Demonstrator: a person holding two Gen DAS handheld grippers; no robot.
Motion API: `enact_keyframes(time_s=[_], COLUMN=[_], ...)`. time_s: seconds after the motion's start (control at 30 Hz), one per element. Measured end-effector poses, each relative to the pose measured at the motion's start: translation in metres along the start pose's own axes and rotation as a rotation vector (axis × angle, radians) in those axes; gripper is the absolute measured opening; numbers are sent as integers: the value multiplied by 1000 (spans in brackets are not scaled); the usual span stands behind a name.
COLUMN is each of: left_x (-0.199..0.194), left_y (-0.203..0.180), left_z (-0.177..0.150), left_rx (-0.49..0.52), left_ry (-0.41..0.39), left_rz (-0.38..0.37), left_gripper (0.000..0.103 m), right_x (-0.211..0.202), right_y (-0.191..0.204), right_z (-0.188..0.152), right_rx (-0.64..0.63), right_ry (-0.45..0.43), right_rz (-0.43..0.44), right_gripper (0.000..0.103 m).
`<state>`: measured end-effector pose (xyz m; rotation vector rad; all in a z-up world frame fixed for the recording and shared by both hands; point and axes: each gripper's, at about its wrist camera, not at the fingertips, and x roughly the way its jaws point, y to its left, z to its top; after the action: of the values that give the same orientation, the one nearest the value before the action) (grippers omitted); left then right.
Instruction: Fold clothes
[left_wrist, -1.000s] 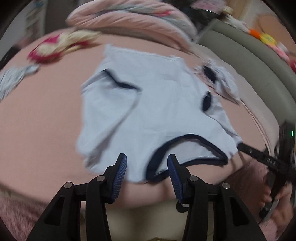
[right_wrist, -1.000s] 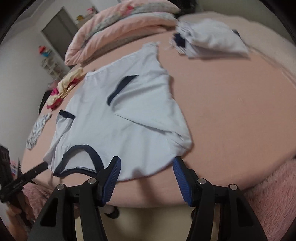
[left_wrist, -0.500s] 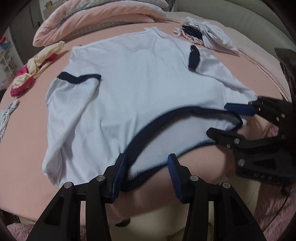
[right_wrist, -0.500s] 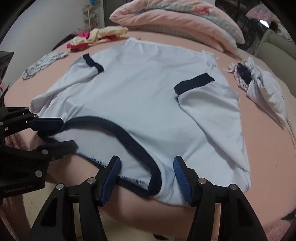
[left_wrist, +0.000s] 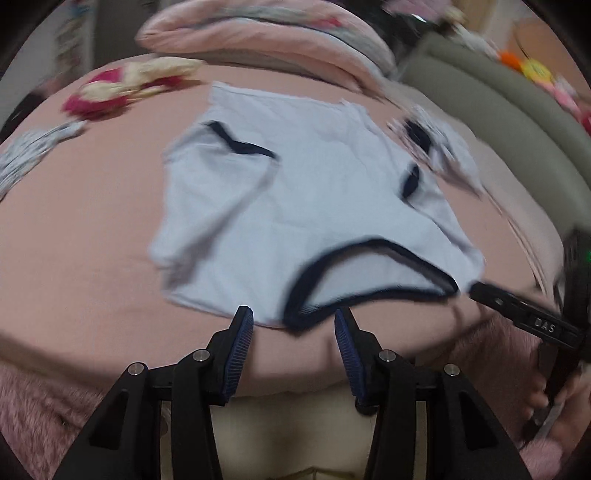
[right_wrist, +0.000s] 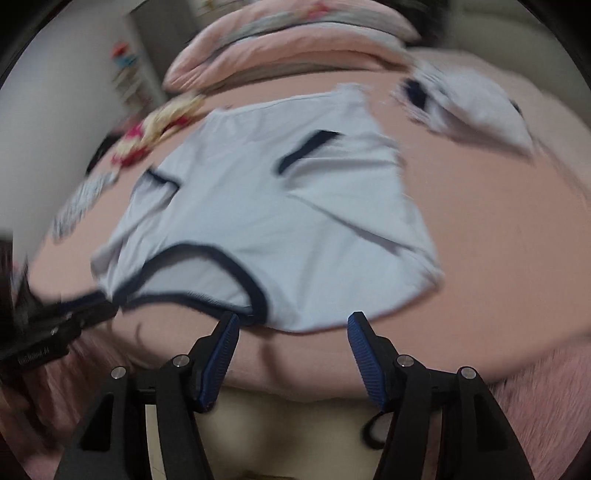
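Two grippers hang at the near edge of the bed (left_wrist: 74, 221), and the white T-shirt (left_wrist: 314, 221) is the landmark for everything else.

From your left wrist view, the shirt lies spread on the pink sheet with its navy-trimmed neckline (left_wrist: 369, 273) toward you and both sleeves folded in over the body. Your left gripper (left_wrist: 293, 345) sits just short of the shirt's near edge, its jaws apart with nothing between the blue pads; only the neckline's corner shows past them. To the right of the shirt, your right gripper (left_wrist: 476, 288) reaches the shoulder corner at the end of the neckline; whether it touches the cloth is lost in blur. Beyond the shirt on the right lies a crumpled white garment (left_wrist: 439, 147), and beyond it on the left a red and yellow garment (left_wrist: 125, 85), with a folded pink quilt (left_wrist: 258, 40) behind both.

From your right wrist view, the shirt again lies flat, neckline (right_wrist: 207, 273) nearest. Your right gripper (right_wrist: 291, 341) hovers just off the shirt's near edge, jaws standing wide and empty. Left of the shirt, your left gripper (right_wrist: 92, 314) lies at the neckline's far corner, badly blurred. The crumpled white garment (right_wrist: 472, 99) sits beyond the shirt's right side, apart from it.
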<state>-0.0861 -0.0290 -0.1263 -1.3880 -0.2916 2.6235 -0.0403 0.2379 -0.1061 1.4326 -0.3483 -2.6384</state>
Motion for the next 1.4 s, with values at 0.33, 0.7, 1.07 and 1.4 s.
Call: enact_keyframes(time_s=[0.33, 0.7, 1.07, 1.4], left_x=[10, 16, -22, 19], left_y=[77, 76, 47, 48], left_z=[-2, 10, 25, 41], left_rx=[-425, -289, -103, -103], left_ry=[-19, -21, -92, 16], left_rz=[-122, 210, 175, 202], left_gripper=[42, 14, 14, 14], right_x=[-6, 25, -9, 26], right_y=[-80, -47, -46, -55], right_z=[6, 19, 20, 39], right_rx=[394, 151, 188, 134], right_ry=[-98, -42, -139, -37], right_rz=[-82, -285, -164, -310], right_gripper=[61, 62, 62, 58])
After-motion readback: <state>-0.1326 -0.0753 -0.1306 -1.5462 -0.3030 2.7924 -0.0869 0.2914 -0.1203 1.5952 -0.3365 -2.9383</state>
